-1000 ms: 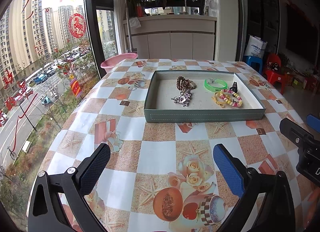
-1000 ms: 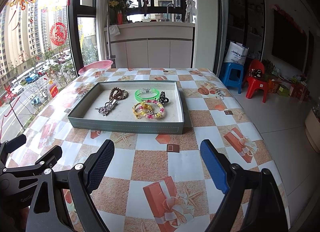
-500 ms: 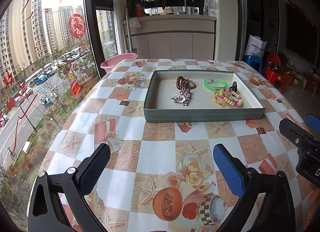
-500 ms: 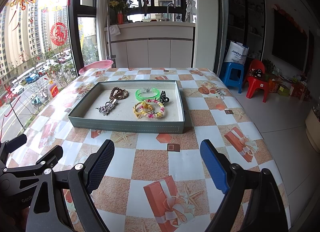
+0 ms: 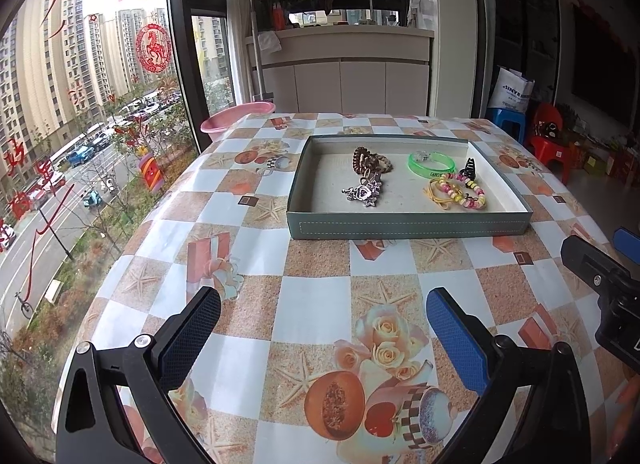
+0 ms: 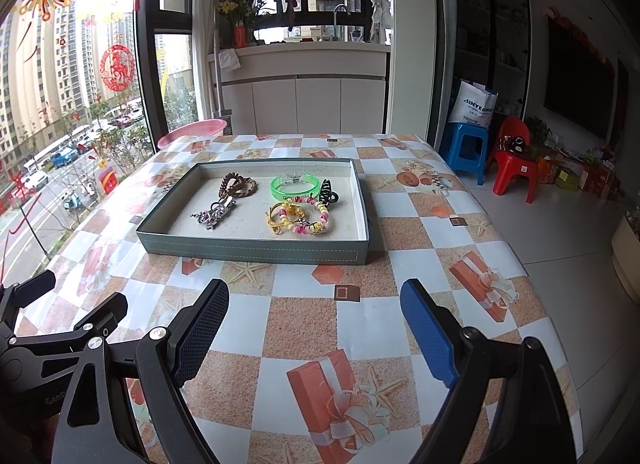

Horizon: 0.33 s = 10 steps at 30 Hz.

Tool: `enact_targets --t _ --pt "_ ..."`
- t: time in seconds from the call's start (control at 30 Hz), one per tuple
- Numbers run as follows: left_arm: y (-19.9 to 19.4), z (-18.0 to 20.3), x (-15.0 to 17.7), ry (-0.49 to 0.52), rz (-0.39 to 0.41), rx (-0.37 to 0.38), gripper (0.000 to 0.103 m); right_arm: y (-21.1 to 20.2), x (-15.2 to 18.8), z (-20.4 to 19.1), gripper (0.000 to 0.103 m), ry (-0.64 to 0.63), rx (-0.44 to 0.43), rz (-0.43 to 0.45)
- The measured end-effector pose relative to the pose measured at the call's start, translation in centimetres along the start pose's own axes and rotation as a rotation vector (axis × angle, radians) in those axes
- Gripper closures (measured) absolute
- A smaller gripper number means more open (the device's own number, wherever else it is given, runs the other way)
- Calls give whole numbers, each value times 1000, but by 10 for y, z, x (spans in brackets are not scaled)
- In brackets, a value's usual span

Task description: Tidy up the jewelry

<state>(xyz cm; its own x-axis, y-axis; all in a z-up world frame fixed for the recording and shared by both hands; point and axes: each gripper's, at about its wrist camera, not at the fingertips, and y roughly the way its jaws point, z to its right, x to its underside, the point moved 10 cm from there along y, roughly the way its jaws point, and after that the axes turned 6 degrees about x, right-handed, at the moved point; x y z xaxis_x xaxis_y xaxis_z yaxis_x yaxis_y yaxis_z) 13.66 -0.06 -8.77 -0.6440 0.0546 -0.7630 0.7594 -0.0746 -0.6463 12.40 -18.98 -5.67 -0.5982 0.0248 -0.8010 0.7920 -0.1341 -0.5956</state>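
1. My left claw [image 5: 322, 316] is spread wide, nothing between the pads, hovering over the near part of the table [image 5: 312, 304] with its checkered fruit-and-gift cloth.
2. My right claw [image 6: 314, 312] is likewise wide and empty, just beside the left one over the table's near edge; each shows at the edge of the other's view.
3. Grey-green tray [image 5: 408, 225] sits flat toward the far half of the table, well apart from both claws. All the jewelry is inside it.
4. Tray's far left area: brown coiled hair tie [image 5: 370, 160]. Just in front of it, a silver charm piece [image 5: 362, 192] with hearts and stars. The two look to be touching or overlapping, I can't tell which.
5. Tray's far right area: green bangle [image 5: 432, 164] lying flat. Black hair claw clip [image 5: 469, 168] just beside it on the right.
6. Tray's near right area: pink-and-yellow beaded bracelet [image 5: 466, 192] lying over a yellow band [image 5: 434, 193]. Right-wrist view shows the same pair at [image 6: 308, 215].
7. Pink basin [image 5: 240, 121] sits off the table's far left corner by the window.
8. Blue stool [image 6: 466, 145] and red chair [image 6: 514, 161] stand on the floor past the table's right side.
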Motion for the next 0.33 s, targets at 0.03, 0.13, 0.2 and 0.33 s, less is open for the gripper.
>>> enact_targets --t 0.03,0.13,0.2,0.33 --pt "0 0 0 1 0 -1 0 0 1 -1 14 0 0 -1" --pt "1 0 0 -5 -4 4 0 -1 3 -3 14 0 -2 -4" --pt "2 -1 1 -7 -7 6 0 -1 4 -3 14 1 -2 -5" --pt "3 0 2 -4 -12 7 0 -1 4 -3 14 2 -3 -8"
